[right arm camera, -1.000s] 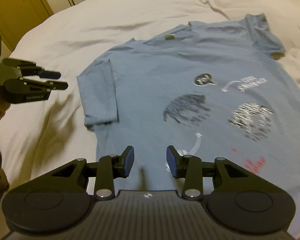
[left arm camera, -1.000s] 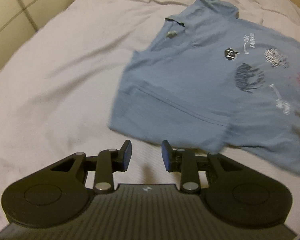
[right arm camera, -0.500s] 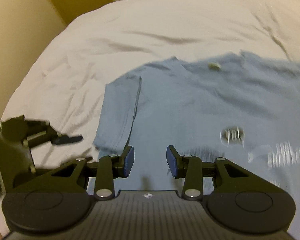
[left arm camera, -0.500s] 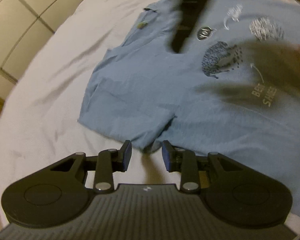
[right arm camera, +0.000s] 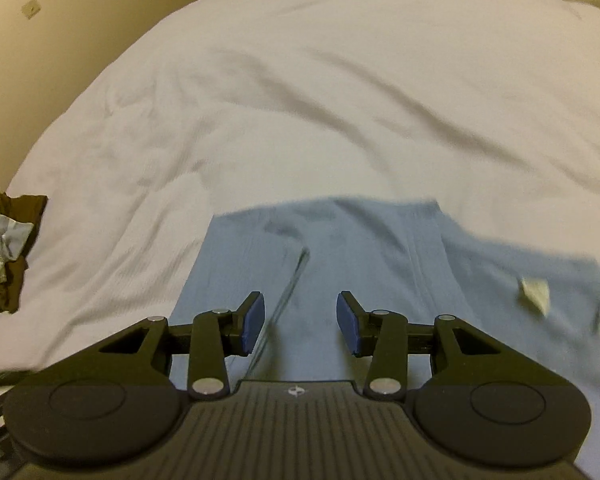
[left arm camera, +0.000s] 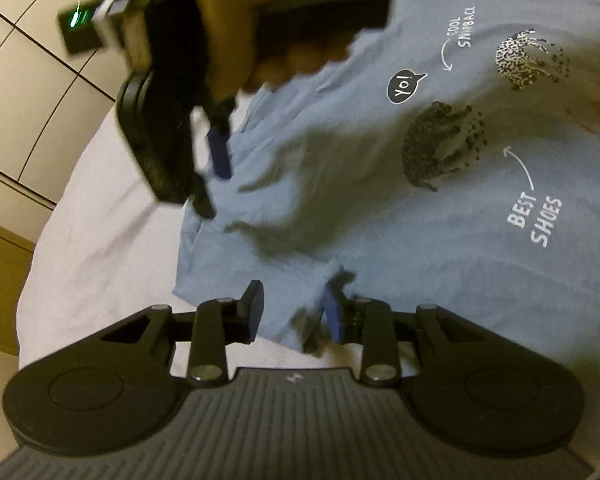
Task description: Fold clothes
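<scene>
A blue printed T-shirt (left arm camera: 380,208) lies flat on the white bed (left arm camera: 112,248). My left gripper (left arm camera: 294,312) is low over the near sleeve's hem, open, with the hem's edge lying between its fingers and not pinched. A hand holds my right gripper (left arm camera: 216,184) at the upper left of the left wrist view, pointing down at the same sleeve's shoulder end. In the right wrist view the right gripper (right arm camera: 300,320) hangs over the T-shirt (right arm camera: 360,264) by the sleeve seam. Its jaws are opening, with only flat cloth under them.
The white bed (right arm camera: 300,100) stretches wide beyond the shirt. A pale neck label (right arm camera: 534,290) marks the collar at the right. A brown bag with crumpled paper (right arm camera: 0,240) sits past the bed's left edge. Pale cupboard doors (left arm camera: 20,80) stand behind.
My right gripper has swung left across the shirt to the sleeve and shoulder, and now fills the upper left of the left wrist view. My left gripper has closed in on the sleeve hem.
</scene>
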The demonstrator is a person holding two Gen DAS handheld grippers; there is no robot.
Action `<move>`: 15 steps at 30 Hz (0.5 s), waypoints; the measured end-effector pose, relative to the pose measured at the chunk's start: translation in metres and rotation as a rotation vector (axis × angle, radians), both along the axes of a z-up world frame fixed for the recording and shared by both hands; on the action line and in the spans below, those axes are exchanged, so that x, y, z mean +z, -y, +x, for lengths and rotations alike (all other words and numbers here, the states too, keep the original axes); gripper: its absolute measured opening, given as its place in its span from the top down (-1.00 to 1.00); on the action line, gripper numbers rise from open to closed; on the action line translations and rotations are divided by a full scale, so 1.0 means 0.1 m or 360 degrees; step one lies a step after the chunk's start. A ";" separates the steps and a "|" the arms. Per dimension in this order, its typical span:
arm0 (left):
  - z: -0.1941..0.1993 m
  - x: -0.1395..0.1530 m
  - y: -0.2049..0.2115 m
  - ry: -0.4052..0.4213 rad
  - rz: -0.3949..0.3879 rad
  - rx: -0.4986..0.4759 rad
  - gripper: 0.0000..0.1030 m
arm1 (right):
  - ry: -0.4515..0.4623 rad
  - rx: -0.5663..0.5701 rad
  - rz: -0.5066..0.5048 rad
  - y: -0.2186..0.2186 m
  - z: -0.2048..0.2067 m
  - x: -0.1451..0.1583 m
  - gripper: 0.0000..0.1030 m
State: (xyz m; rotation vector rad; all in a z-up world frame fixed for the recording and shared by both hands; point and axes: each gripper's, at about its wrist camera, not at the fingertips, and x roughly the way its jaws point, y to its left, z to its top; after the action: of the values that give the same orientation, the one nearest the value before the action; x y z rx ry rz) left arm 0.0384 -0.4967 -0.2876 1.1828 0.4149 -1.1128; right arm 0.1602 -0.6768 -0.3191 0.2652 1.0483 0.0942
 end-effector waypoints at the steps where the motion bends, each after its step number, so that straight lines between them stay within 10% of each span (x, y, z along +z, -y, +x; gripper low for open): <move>1: 0.01 0.03 0.00 -0.0024 -0.0003 -0.0003 0.38 | -0.0006 0.0016 0.0008 0.01 0.09 -0.03 0.15; 9: 0.01 -0.22 -0.04 0.0034 0.0048 0.0011 0.37 | -0.0086 0.0084 0.0055 0.03 0.45 -0.29 0.22; 15: -0.15 -0.42 -0.01 0.0199 0.0106 -0.0141 0.51 | -0.0095 0.0073 0.0061 0.07 0.47 -0.27 0.92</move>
State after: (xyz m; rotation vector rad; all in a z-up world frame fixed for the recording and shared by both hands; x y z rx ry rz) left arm 0.0238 -0.4956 -0.3297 1.3328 0.3078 -1.1012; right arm 0.2072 -0.6834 -0.3465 0.2804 1.1132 0.1485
